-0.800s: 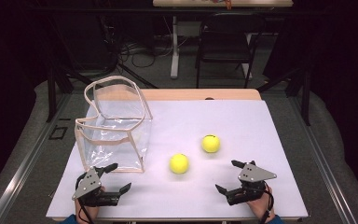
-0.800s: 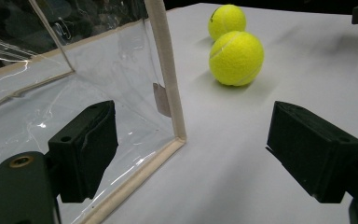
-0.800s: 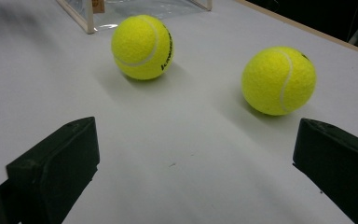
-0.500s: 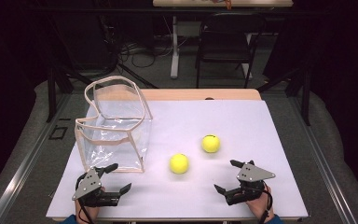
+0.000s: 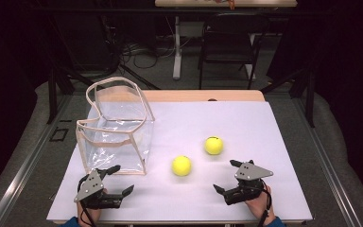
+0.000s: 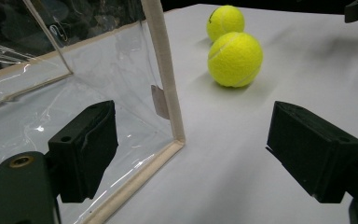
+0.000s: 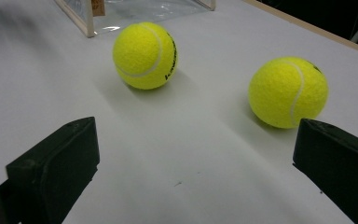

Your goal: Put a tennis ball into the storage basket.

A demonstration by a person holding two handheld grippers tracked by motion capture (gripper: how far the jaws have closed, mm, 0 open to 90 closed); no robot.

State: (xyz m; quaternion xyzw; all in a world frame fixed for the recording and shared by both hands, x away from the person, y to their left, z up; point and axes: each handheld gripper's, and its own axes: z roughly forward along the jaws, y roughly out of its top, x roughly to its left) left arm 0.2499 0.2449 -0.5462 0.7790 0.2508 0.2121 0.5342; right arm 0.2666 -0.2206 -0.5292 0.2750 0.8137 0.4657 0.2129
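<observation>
Two yellow tennis balls lie on the white table top point(image 5: 274, 127), the nearer ball point(image 5: 181, 165) at the centre and the farther ball point(image 5: 213, 145) to its right. A clear plastic bag with beige trim point(image 5: 116, 127) stands open at the left. My left gripper point(image 5: 124, 178) rests near the front edge, just before the bag, open and empty; in its view point(image 6: 191, 149) the bag's corner seam point(image 6: 165, 79) stands between the jaws, with both balls point(image 6: 235, 58) point(image 6: 225, 21) beyond. My right gripper point(image 5: 224, 176) is open and empty, facing the balls point(image 7: 144, 55) point(image 7: 288, 92).
Beyond the table stand a dark chair point(image 5: 227, 42) and a white stand leg point(image 5: 176, 52) with cables on the floor. Metal rails point(image 5: 28, 161) run along both sides of the table. A wooden strip point(image 5: 203, 95) borders the far edge.
</observation>
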